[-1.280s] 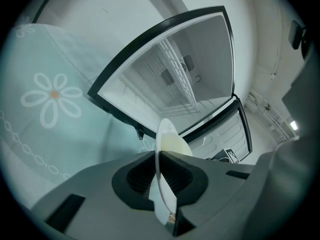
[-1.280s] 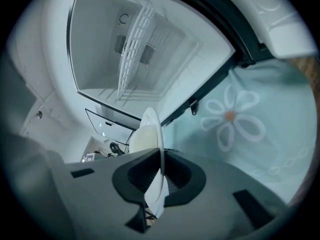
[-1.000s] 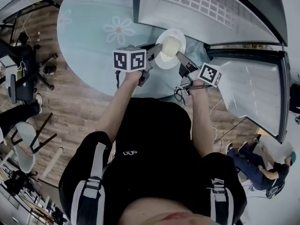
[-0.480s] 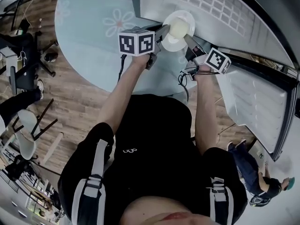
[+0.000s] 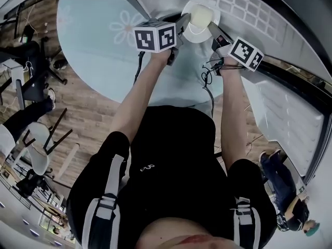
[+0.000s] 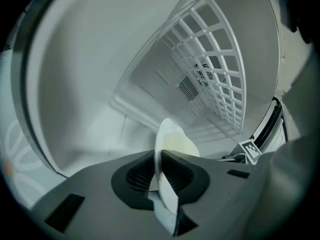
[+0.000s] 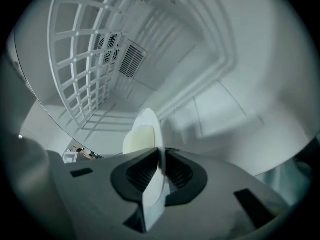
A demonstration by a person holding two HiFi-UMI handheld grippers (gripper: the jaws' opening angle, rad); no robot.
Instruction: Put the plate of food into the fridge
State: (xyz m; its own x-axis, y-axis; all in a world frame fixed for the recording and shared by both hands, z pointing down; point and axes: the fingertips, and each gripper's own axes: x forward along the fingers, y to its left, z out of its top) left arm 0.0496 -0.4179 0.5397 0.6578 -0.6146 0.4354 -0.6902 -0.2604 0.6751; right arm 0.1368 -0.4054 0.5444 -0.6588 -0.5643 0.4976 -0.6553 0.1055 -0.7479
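Pale food (image 5: 201, 16) on plate (image 5: 196, 35): kind indiscernible

The round white plate (image 5: 197, 34) bearing a pale mound of food (image 5: 201, 16) is held inside the open white fridge (image 5: 155, 1). It is clamped at its left rim by the left gripper (image 5: 182, 23) and at its right rim by the right gripper (image 5: 214, 32). A white wire shelf (image 6: 220, 79) is set above it, and a slatted vent grille (image 6: 188, 88) is seen in the back wall beyond.

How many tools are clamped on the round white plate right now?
2. The left tool grips the round white plate at its left rim and the right tool at its right rim, both reaching into the white fridge.
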